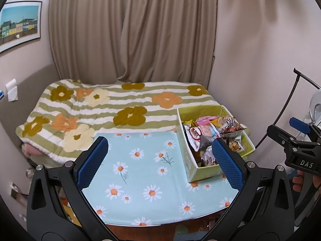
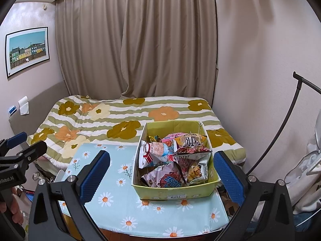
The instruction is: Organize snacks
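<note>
A yellow-green cardboard box [image 2: 174, 193] full of several snack packets [image 2: 170, 160] stands on the right part of a small table with a light blue daisy cloth [image 2: 112, 200]. In the left wrist view the box [image 1: 190, 164] sits at the right with the packets [image 1: 208, 134] inside. My left gripper [image 1: 160, 160] is open and empty above the table, left of the box. My right gripper [image 2: 162, 170] is open and empty, its jaws spread either side of the box's near end, held above the table. The right gripper also shows at the right edge of the left wrist view [image 1: 299, 146].
A bed with a striped flower quilt [image 2: 128, 118] lies behind the table. Beige curtains [image 2: 140, 50] hang at the back. A wall stands close on the right with a black curved stand [image 2: 289, 120]. The table's near edge [image 1: 160, 224] is close to me.
</note>
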Demonstrator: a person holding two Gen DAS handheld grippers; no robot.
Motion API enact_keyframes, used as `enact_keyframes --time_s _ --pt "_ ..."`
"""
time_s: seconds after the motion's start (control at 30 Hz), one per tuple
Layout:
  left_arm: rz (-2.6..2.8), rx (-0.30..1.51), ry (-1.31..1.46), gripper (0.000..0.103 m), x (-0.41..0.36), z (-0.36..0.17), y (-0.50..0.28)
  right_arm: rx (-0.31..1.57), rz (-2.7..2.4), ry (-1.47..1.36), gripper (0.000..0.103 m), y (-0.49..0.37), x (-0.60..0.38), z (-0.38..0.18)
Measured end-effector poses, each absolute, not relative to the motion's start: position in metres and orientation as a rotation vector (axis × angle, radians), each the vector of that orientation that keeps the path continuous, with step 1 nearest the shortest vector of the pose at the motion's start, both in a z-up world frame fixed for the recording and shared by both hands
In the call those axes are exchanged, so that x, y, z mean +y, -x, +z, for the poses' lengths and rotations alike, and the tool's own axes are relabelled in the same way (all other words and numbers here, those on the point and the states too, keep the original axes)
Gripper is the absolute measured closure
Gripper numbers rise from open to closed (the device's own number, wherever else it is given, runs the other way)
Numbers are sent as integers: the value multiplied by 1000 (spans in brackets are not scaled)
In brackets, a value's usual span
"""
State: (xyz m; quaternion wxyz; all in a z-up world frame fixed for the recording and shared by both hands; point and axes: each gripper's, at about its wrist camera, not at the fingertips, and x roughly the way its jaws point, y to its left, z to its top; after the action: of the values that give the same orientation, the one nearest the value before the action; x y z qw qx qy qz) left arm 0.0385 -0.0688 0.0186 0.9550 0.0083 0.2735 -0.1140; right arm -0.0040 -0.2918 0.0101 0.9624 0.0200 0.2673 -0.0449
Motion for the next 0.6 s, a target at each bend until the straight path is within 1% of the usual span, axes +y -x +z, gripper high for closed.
enact_keyframes --time_s 0.3,0.6 --pt "-212 562 -13 0 -66 18 -42 554 -89 -40 0 -1 -295 7" --pt "-161 519 -42 0 -67 14 -48 565 -86 -38 0 -8 -297 4"
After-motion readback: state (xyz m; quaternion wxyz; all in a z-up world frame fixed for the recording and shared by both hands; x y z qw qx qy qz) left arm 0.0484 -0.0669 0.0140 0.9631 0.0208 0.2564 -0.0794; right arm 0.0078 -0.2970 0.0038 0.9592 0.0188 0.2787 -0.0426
